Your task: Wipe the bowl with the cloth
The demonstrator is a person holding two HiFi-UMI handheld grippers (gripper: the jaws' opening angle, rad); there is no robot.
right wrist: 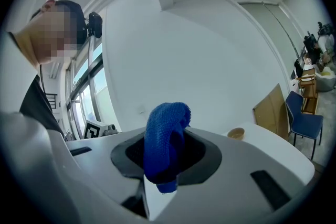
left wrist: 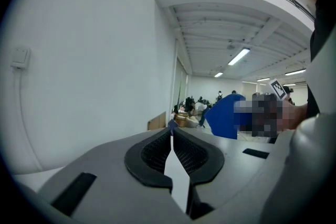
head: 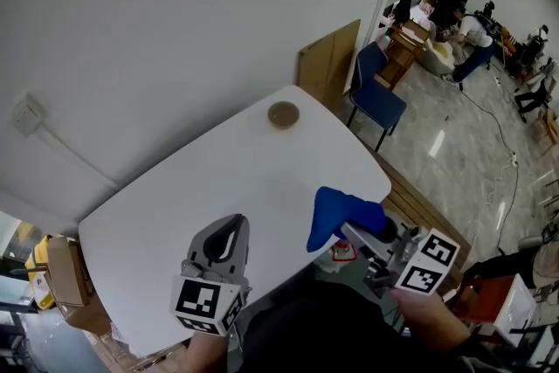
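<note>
A small brown bowl (head: 282, 113) stands at the far end of the white table (head: 201, 188), well away from both grippers. It also shows in the right gripper view as a small bowl (right wrist: 235, 134) on the table's far part. My right gripper (head: 348, 231) is held above the table's near right edge, shut on a blue cloth (head: 336, 212). The cloth (right wrist: 165, 140) bulges up from between the jaws and hangs over them. My left gripper (head: 232, 230) hovers over the table's near edge, jaws closed together and empty (left wrist: 171, 131). From it the blue cloth (left wrist: 224, 115) is visible to the right.
A blue chair (head: 376, 93) and a leaning wooden board (head: 328, 64) stand beyond the table's far right corner. Cardboard boxes (head: 65, 273) sit on the floor at the left. A wall socket (head: 26, 113) with a cable is on the white wall. People sit at desks (head: 454, 13) far back.
</note>
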